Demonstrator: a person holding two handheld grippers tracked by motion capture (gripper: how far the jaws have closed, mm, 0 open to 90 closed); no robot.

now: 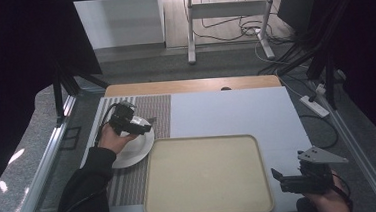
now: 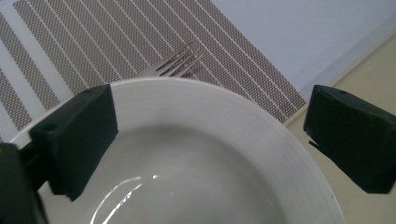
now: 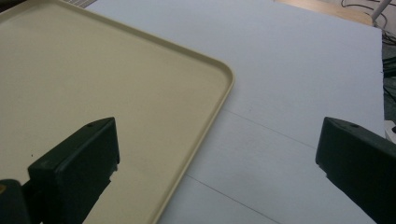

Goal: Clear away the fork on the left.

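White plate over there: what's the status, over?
Left gripper open above the white plate, nothing held. Right gripper open, idle by the tray's near right corner. Plate on the striped mat; fork just beyond its rim.

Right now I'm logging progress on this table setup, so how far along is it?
Nothing looks done yet: the tray is bare. In hand: the left gripper hovers open over the plate on the striped mat, and a fork lies just past the plate's rim. The right gripper waits open at the tray's near right corner. Probably left: grasping the plate and fork and moving them.
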